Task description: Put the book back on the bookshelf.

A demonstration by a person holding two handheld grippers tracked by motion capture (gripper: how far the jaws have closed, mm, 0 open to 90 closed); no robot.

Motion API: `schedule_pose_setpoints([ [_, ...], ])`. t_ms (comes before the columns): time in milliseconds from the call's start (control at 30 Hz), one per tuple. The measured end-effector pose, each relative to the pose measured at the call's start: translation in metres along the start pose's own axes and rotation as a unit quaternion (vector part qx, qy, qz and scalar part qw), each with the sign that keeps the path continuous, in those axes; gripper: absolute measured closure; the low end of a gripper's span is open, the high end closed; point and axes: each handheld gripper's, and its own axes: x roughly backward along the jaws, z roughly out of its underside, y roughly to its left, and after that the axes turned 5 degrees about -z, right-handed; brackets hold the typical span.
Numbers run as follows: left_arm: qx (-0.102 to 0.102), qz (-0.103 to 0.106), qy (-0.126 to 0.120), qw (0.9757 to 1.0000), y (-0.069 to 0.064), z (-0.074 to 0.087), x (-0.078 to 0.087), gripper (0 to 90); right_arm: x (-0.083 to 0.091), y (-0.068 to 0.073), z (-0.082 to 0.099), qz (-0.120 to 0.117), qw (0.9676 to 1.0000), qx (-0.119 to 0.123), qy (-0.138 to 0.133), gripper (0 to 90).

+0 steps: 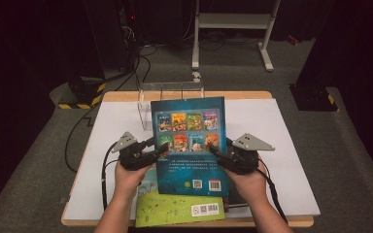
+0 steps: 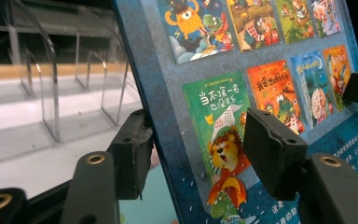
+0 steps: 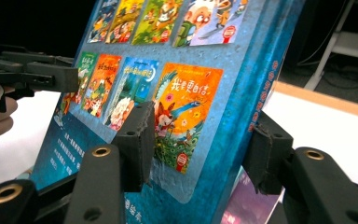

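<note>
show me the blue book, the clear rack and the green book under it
blue book (image 1: 190, 145), high view, middle of its back cover
clear rack (image 1: 148, 94), high view, left part of its top edge
green book (image 1: 175, 209), high view, bare part of its cover beside the code

Right gripper clamping the blue book by its spine edge.
One pad on the cover, one behind; the left gripper grips the far edge.

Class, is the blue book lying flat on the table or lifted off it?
Lifted and tilted: the blue book is held by both edges between the left gripper and right gripper.
</note>
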Motion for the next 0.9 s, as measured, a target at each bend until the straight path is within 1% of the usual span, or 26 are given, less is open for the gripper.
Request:
schedule_pose_setpoints([
  [67, -0.006, -0.006, -0.01, 0.9999, -0.002, -0.002, 0.004, 44.9, 0.001, 0.002, -0.004, 0.001, 1.0, 0.003, -0.006, 49.6],
  [100, -0.006, -0.006, -0.01, 0.9999, -0.002, -0.002, 0.004, 45.4, 0.001, 0.003, -0.006, 0.003, 0.9999, 0.005, -0.01, 50.0],
  [133, -0.01, -0.012, -0.019, 0.9997, -0.003, -0.004, 0.007, 45.9, 0.002, 0.005, -0.008, 0.005, 0.9999, 0.007, -0.014, 50.3],
  [167, -0.01, -0.012, -0.019, 0.9997, -0.003, -0.004, 0.007, 46.2, 0.002, 0.006, -0.009, 0.006, 0.9998, 0.008, -0.016, 50.6],
  [200, -0.015, -0.015, -0.029, 0.9993, -0.005, -0.005, 0.011, 46.8, 0.003, 0.007, -0.011, 0.007, 0.9997, 0.01, -0.019, 51.1],
  [233, -0.015, -0.015, -0.029, 0.9993, -0.005, -0.005, 0.011, 47.2, 0.003, 0.008, -0.013, 0.008, 0.9997, 0.012, -0.022, 51.3],
  [267, -0.018, -0.019, -0.04, 0.9989, -0.006, -0.007, 0.015, 48.2, 0.004, 0.01, -0.015, 0.01, 0.9995, 0.015, -0.026, 51.8],
  [300, -0.018, -0.019, -0.04, 0.9989, -0.006, -0.007, 0.015, 48.5, 0.004, 0.011, -0.016, 0.01, 0.9994, 0.016, -0.028, 52.1],
  [333, -0.022, -0.023, -0.05, 0.9982, -0.007, -0.008, 0.018, 49.0, 0.005, 0.012, -0.018, 0.012, 0.9992, 0.02, -0.033, 52.5],
  [400, -0.026, -0.027, -0.06, 0.9975, -0.009, -0.009, 0.021, 49.8, 0.006, 0.015, -0.02, 0.014, 0.999, 0.021, -0.037, 53.1],
  [433, -0.026, -0.027, -0.06, 0.9975, -0.009, -0.009, 0.021, 50.2, 0.006, 0.015, -0.02, 0.014, 0.999, 0.021, -0.037, 53.1],
  [467, -0.031, -0.031, -0.068, 0.9967, -0.01, -0.01, 0.023, 50.7, 0.008, 0.017, -0.023, 0.016, 0.9986, 0.025, -0.043, 53.7],
  [500, -0.031, -0.031, -0.068, 0.9967, -0.01, -0.01, 0.023, 51.0, 0.008, 0.018, -0.023, 0.016, 0.9985, 0.025, -0.046, 54.0],
  [567, -0.034, -0.034, -0.075, 0.996, -0.012, -0.011, 0.026, 51.5, 0.008, 0.019, -0.024, 0.016, 0.9983, 0.027, -0.049, 54.2],
  [667, -0.046, -0.043, -0.084, 0.9945, -0.016, -0.012, 0.028, 52.3, 0.012, 0.023, -0.029, 0.016, 0.997, 0.032, -0.068, 54.6],
  [700, -0.053, -0.049, -0.089, 0.9935, -0.017, -0.012, 0.029, 52.4, 0.013, 0.024, -0.031, 0.018, 0.9968, 0.034, -0.07, 54.5],
  [767, -0.057, -0.053, -0.095, 0.9924, -0.018, -0.012, 0.03, 53.4, 0.013, 0.024, -0.033, 0.019, 0.9964, 0.036, -0.074, 54.8],
  [833, -0.061, -0.058, -0.099, 0.9915, -0.018, -0.013, 0.03, 53.7, 0.013, 0.025, -0.035, 0.019, 0.9961, 0.04, -0.076, 54.7],
  [900, -0.061, -0.06, -0.1, 0.9913, -0.018, -0.013, 0.03, 53.7, 0.012, 0.025, -0.035, 0.019, 0.9961, 0.042, -0.075, 54.5],
])
